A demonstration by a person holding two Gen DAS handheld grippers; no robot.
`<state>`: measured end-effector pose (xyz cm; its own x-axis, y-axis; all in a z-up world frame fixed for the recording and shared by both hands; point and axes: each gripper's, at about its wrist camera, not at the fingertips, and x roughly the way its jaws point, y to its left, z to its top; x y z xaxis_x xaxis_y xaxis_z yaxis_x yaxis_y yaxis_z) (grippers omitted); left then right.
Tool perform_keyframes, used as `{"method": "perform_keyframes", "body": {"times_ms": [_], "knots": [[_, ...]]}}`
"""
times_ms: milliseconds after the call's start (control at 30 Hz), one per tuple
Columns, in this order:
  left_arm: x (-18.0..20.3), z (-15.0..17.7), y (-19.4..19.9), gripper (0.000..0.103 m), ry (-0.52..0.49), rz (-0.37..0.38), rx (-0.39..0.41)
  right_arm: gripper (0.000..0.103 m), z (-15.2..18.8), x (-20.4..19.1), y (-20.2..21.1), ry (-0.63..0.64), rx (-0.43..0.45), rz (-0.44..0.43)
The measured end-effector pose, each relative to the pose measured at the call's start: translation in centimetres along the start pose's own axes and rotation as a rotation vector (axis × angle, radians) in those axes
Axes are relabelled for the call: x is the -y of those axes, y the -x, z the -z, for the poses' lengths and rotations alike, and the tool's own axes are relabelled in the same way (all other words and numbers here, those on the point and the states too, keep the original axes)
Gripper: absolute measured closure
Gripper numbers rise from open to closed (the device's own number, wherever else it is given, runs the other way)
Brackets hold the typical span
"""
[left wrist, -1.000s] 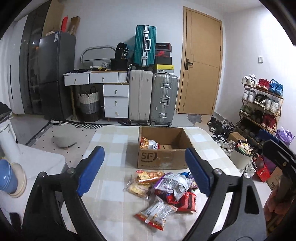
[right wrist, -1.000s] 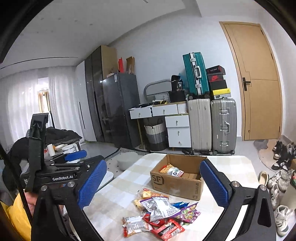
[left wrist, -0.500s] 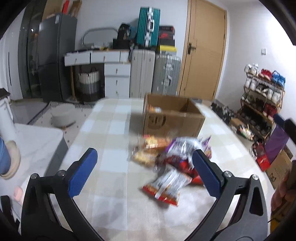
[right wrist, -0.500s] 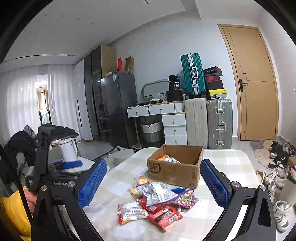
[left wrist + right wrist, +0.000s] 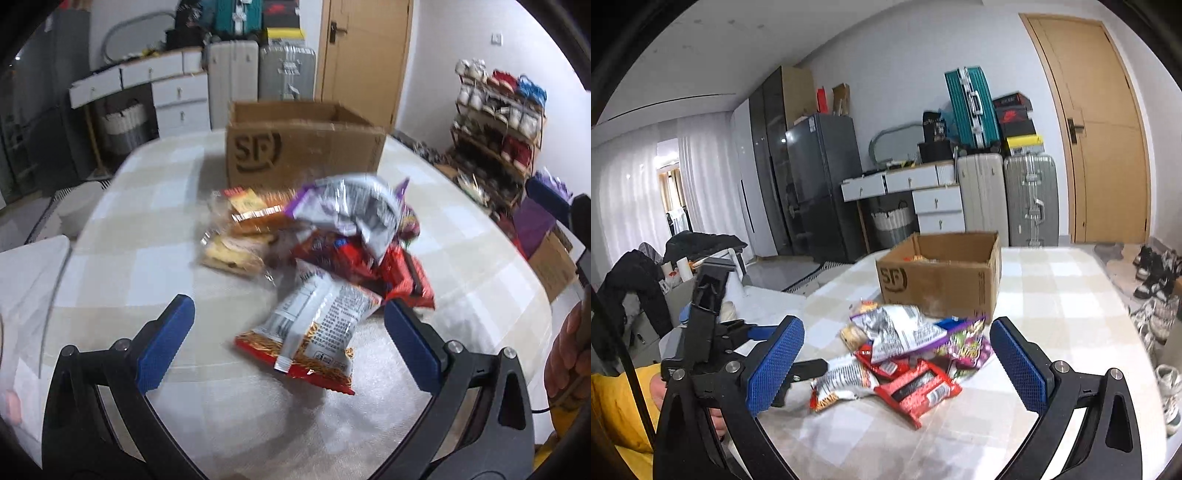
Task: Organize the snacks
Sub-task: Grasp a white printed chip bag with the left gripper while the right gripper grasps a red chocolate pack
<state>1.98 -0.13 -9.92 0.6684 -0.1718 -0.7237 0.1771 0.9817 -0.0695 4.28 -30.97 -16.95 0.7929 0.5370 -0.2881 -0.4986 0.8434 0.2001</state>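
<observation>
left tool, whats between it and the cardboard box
In the left wrist view, the snack pile sits between the open left tool and the cardboard box: nearest is a red and white packet, then red wrappers and a silver bag.

Snack pile (image 5: 317, 251) on table (image 5: 140, 266), before box (image 5: 303, 147).

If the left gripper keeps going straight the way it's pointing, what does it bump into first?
Most likely the red and white snack packet lying nearest on the table. The open left gripper frames it between its blue pads. The rest of the snack pile and the cardboard box lie beyond. Depth is hard to judge.
</observation>
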Motion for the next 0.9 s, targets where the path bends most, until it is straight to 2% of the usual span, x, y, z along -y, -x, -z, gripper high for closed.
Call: {"method": "perform_keyframes", "body": {"times_ms": [167, 233, 267, 333, 367, 400, 467, 633, 900], "knots": [[0.2, 0.4, -3.1, 0.002, -0.027, 0.031, -0.059, 0.001, 1.1, 0.7, -1.5, -0.024, -0.034, -0.011], [0.1, 0.6, -4.3, 0.012, -0.026, 0.033, -0.081, 0.001, 1.5, 1.2, -2.1, -0.035, -0.050, -0.013], [0.0, 0.6, -4.8, 0.022, -0.022, 0.036, -0.086, 0.001, 1.6, 1.3, -2.3, -0.042, -0.056, -0.014], [-0.3, 0.6, -5.6, 0.031, -0.010, 0.066, -0.092, 0.001, 2.0, 1.8, -2.8, -0.058, -0.069, -0.022], [-0.4, 0.6, -5.8, 0.051, -0.009, 0.097, -0.090, 0.001, 2.1, 1.9, -2.9, -0.063, -0.073, -0.022], [-0.4, 0.5, -6.1, 0.054, -0.016, 0.111, -0.094, 0.001, 2.1, 2.1, -3.1, -0.071, -0.079, -0.021], [-0.4, 0.3, -6.4, 0.058, -0.024, 0.115, -0.098, 0.001, 2.5, 2.3, -3.5, -0.085, -0.090, -0.023], [-0.7, 0.1, -6.8, 0.059, -0.014, 0.108, -0.091, 0.001, 2.8, 2.5, -4.1, -0.105, -0.120, -0.022], [-2.4, 0.0, -4.5, 0.058, 0.022, 0.094, -0.045, 0.001, 2.9, 2.2, -5.0, -0.115, -0.178, 0.009]]}}
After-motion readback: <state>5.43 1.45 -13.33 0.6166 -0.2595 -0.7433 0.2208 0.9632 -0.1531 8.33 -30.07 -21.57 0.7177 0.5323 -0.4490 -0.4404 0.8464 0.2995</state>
